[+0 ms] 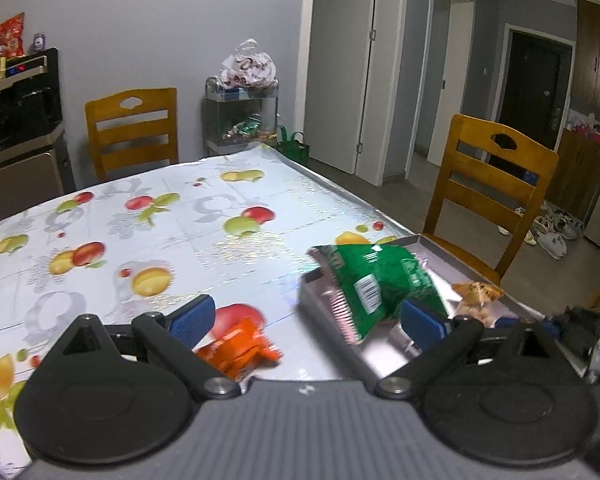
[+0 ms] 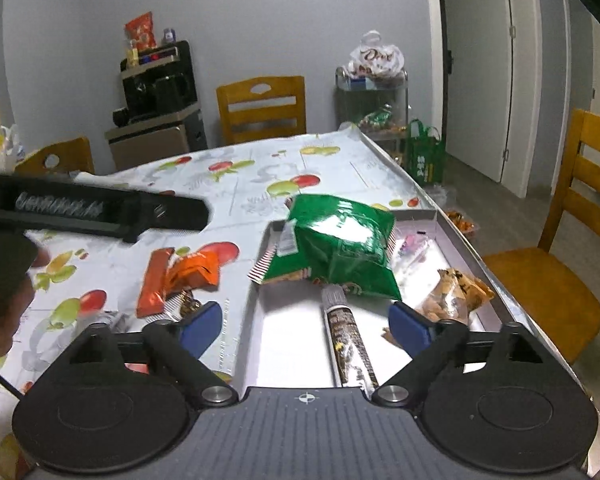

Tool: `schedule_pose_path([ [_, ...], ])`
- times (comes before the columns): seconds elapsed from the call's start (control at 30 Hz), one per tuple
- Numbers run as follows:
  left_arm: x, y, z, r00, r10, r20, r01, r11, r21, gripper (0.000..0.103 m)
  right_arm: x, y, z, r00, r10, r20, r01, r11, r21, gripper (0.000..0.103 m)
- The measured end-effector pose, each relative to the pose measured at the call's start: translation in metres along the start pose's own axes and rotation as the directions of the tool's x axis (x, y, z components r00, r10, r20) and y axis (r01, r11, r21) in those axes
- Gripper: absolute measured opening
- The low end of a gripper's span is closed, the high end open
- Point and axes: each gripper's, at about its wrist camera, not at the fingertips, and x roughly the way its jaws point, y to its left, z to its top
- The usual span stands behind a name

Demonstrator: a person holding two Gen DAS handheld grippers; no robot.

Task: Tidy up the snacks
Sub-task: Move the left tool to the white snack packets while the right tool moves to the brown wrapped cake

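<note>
A green snack bag [image 2: 340, 248] lies tilted across the far left wall of a shallow silver tray [image 2: 260, 320]; it also shows in the left wrist view [image 1: 372, 284]. In the tray lie a long dark snack stick [image 2: 348, 344], a brown-and-orange packet [image 2: 452, 296] and a small clear packet [image 2: 412, 246]. An orange packet [image 2: 172, 276] lies on the fruit-print tablecloth left of the tray, seen also in the left wrist view [image 1: 240, 346]. My left gripper [image 1: 308, 322] is open and empty between the orange packet and the tray. My right gripper [image 2: 304, 328] is open and empty over the tray's near end.
The table [image 1: 148, 216] has a fruit-print cloth. Wooden chairs stand at the far side [image 1: 132, 128] and the right side [image 1: 496, 184]. A shelf cart [image 1: 242, 120] with snacks stands by the wall. The left gripper's body [image 2: 100, 208] crosses the right wrist view's left side.
</note>
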Motion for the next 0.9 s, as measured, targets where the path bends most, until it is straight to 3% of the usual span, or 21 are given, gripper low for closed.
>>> schedule_pose_path([
  [0.13, -0.023, 0.02, -0.011, 0.997, 0.06, 0.042, -0.061, 0.998, 0.031, 0.102, -0.004, 0.013, 0.002, 1.0, -0.01, 0.024, 0.011, 1.0, -0.029, 0.103],
  [0.3, -0.047, 0.053, -0.026, 0.992, 0.097, 0.082, -0.096, 0.995, -0.009, 0.102, -0.001, 0.026, 0.005, 0.998, -0.055, 0.013, 0.055, 0.995, -0.082, 0.103],
  [0.47, -0.07, 0.093, -0.054, 0.983, 0.048, 0.18, -0.037, 0.997, -0.068, 0.102, -0.001, 0.034, 0.002, 0.999, -0.034, 0.008, 0.035, 0.994, -0.105, 0.103],
  [0.63, -0.081, 0.126, -0.071, 0.987, 0.045, 0.154, -0.024, 0.99, -0.137, 0.102, -0.004, 0.048, -0.001, 1.0, 0.02, 0.004, -0.02, 0.989, -0.145, 0.103],
  [0.9, -0.076, 0.141, -0.093, 0.995, 0.081, 0.056, -0.075, 0.992, -0.098, 0.102, -0.004, 0.073, -0.012, 0.993, 0.116, -0.018, -0.117, 0.97, -0.215, 0.103],
])
